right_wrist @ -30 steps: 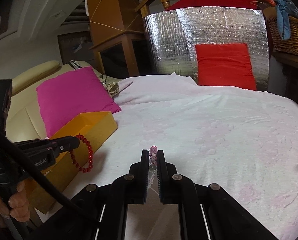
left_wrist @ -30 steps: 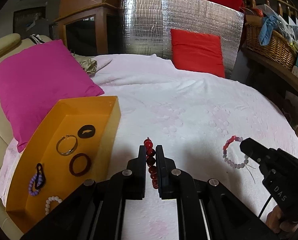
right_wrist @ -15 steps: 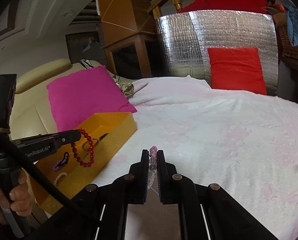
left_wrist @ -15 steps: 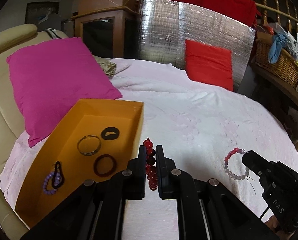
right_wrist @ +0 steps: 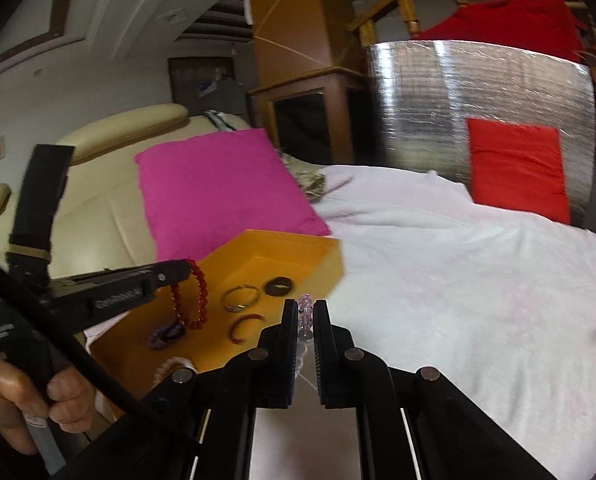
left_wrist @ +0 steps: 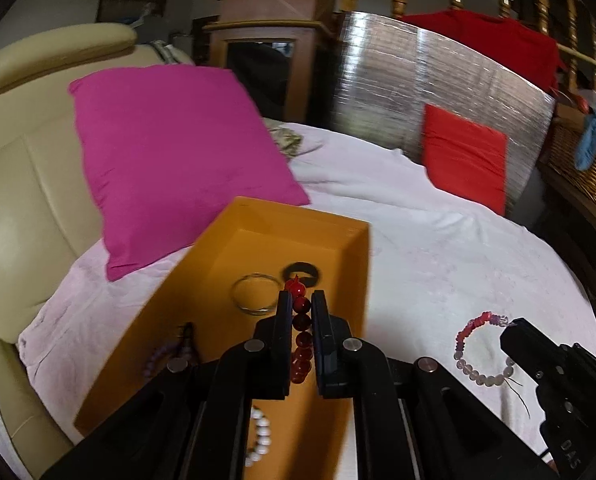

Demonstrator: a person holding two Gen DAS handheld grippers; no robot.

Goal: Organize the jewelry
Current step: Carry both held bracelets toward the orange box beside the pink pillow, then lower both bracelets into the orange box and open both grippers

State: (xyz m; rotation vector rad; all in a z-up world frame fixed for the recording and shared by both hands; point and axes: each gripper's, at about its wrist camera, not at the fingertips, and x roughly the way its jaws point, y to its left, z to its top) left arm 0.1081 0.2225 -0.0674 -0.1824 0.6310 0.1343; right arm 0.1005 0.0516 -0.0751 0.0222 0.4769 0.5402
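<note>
Underneath, pale pink bedspread (left_wrist: 438, 248), magenta pillow (left_wrist: 169, 152).

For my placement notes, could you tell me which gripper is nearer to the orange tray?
Left. The left gripper holds the red bead bracelet above the orange tray; the right gripper is off its right edge, over the bedspread.

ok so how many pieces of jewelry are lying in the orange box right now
5 show: silver bangle, black ring, dark red bangle, purple bead bracelet and white bead bracelet, all on the floor of the orange box. The fingers may hide more.
</note>
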